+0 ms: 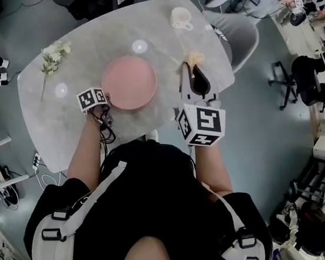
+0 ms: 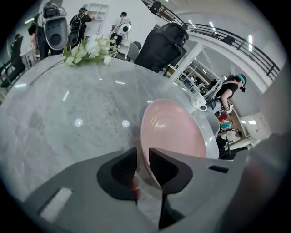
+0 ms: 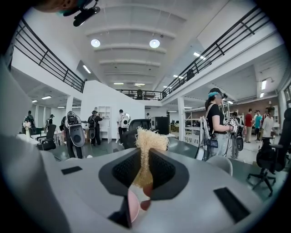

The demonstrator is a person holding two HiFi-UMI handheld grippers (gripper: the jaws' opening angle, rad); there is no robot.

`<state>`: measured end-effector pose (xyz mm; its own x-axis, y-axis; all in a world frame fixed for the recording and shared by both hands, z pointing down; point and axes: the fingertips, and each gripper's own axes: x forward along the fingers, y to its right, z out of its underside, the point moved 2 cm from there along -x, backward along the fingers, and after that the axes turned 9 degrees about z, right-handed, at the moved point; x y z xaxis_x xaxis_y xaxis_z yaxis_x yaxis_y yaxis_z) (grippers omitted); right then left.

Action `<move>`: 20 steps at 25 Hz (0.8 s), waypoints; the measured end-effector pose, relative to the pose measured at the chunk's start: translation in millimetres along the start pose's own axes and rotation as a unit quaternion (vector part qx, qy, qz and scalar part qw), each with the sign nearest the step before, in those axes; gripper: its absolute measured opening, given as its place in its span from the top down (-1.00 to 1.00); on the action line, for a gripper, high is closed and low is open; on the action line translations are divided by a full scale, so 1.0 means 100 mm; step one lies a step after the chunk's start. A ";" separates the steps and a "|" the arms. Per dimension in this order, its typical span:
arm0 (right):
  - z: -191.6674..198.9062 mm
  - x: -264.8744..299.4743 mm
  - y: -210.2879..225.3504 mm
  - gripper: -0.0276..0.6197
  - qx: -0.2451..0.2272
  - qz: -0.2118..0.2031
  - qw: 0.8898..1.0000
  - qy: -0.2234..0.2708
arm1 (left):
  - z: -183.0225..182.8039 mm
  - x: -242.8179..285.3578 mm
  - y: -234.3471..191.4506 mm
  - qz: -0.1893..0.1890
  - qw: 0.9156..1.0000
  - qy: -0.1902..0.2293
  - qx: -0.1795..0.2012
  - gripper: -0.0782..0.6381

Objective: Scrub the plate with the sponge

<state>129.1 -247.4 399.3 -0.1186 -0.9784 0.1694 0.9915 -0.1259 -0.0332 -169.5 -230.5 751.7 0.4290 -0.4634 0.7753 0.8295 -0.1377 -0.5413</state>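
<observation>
1. Though the head view takes in the whole pale grey marbled table (image 1: 84, 125), it shows little of either claw's grip. That detail comes from the two gripper views.
2. In the head view the round pink plate (image 1: 129, 82) lies near the middle of the table. The left gripper (image 1: 106, 103) meets its rim at about 8 o'clock.
3. The left gripper view shows that the left gripper (image 2: 143, 160) has its two dark jaws pinched on the near rim of the pink plate (image 2: 173, 132). The rim passes straight between them.
4. This view also shows the plate's looks. It is a smooth, glossy pink, with faint concentric rings in the well and ceiling lights reflected in it.
5. A bunch of white flowers with green stems (image 2: 88, 49) lies at the table's far edge, at 11 o'clock from the plate. The head view places the flowers (image 1: 52, 56) at 10 o'clock.
6. The right gripper view looks out over the hall and not down at the table. In it the right gripper (image 3: 143, 167) is clamped on a straw-coloured, fibrous sponge (image 3: 146, 141), whose frayed top stands above the jaws.
7. In the head view the right gripper (image 1: 193, 67) carries that sponge (image 1: 196, 58) at the plate's 3 o'clock, apart from the rim.
8. Only the head view shows a white cup (image 1: 181, 18) at 1 o'clock from the plate, near the table's far edge.
</observation>
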 end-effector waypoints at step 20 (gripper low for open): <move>0.06 0.01 -0.18 0.75 0.009 -0.027 1.000 0.005 | -0.24 -0.32 0.58 0.124 0.989 0.056 -0.066 0.70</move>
<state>111.5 -245.0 406.1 -0.1720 -0.9718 0.1611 0.9845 -0.1753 -0.0062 -143.9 -244.2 688.0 0.5647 -0.5905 0.5766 0.6468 -0.1173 -0.7536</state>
